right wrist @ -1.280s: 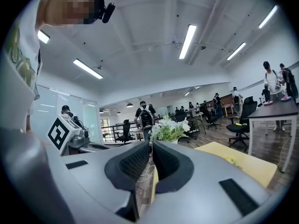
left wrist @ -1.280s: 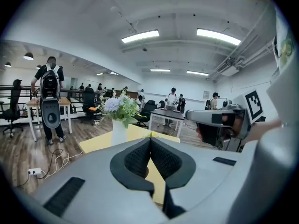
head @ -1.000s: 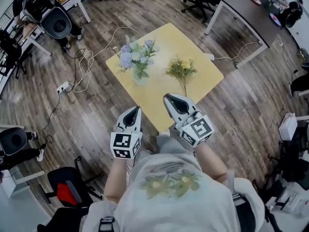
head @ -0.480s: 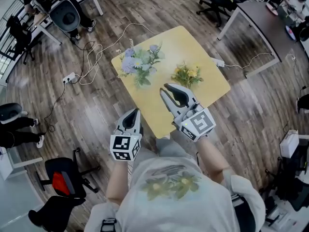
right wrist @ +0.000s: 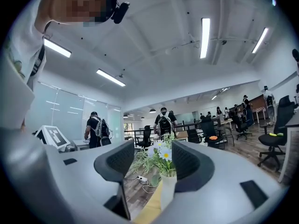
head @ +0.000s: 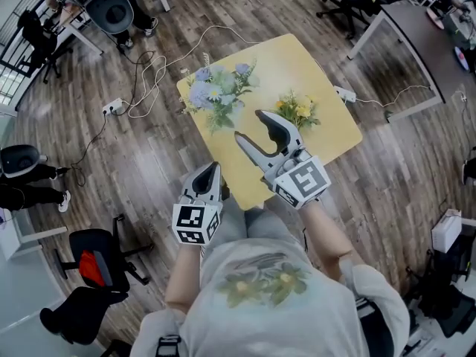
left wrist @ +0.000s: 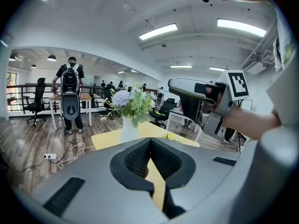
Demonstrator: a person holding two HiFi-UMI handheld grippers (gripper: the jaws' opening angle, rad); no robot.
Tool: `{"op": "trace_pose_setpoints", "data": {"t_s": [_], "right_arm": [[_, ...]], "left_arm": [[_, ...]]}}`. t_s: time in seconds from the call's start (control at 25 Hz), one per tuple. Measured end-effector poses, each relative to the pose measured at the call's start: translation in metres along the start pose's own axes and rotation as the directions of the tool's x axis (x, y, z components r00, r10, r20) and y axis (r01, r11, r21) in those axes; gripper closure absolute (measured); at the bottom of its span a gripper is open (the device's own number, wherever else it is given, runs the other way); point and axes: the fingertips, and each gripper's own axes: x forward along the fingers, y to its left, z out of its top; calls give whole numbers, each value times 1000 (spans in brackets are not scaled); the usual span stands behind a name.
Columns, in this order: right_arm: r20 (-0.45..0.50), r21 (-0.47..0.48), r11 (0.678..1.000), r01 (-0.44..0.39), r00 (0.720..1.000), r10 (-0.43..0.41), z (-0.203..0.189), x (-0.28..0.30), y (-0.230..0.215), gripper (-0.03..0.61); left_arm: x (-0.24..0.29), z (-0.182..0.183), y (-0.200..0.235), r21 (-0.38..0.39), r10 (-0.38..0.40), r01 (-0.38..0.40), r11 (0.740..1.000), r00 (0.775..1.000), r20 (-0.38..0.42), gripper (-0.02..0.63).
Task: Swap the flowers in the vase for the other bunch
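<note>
The vase (left wrist: 127,129) is plain white and narrow, standing upright on a square yellow table (head: 294,62). It holds a full bunch (head: 216,94) of pale-blue and lavender globe heads, small white daisies with yellow centres, and spreading green leaves that hide the vase from above. In the head view it stands toward the table's 9 o'clock side. At its 3 o'clock, well apart from it, the yellow bunch (head: 298,111) lies flat on the tabletop, a small cluster of yellow blooms among green leaves. Its lower end is hidden behind the right gripper (head: 248,125). That gripper hangs over the table's 6 o'clock part, pointing toward 11 o'clock. Its jaws have just been opening and stand wide with nothing between the pads, and the vase shows through the gap farther off. The left gripper (head: 210,171) is at the table's 7 o'clock edge, its jaws pressed together on nothing. Beyond the table at 10 o'clock, white cables (head: 152,80) and a power strip (head: 113,107) lie on the wood floor (head: 111,169).
</note>
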Motion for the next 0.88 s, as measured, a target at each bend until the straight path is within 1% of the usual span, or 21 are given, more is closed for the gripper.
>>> {"op": "trace_pose_setpoints", "data": {"t_s": [0.16,0.4,0.64,0.88], "right_arm": [[-27,-30,999,18,999,-18,-7,10,2,328],[-87,-61,996,66,994,-71,-24,31,-1,321],[-182,-106,989,102,976,-120,-48,53,-10,311],[-211,-119,984,133,965,-156,-54,77,-17,311]], "left_arm": [[-3,-2,7,1,11,-11,1000,1000,-3,595],[3,3,17,7,-13,13,1000,1000,-4,595],[3,11,30,10,-33,34,999,999,-2,595],[3,12,53,9,-34,34,999,999,-18,595]]}}
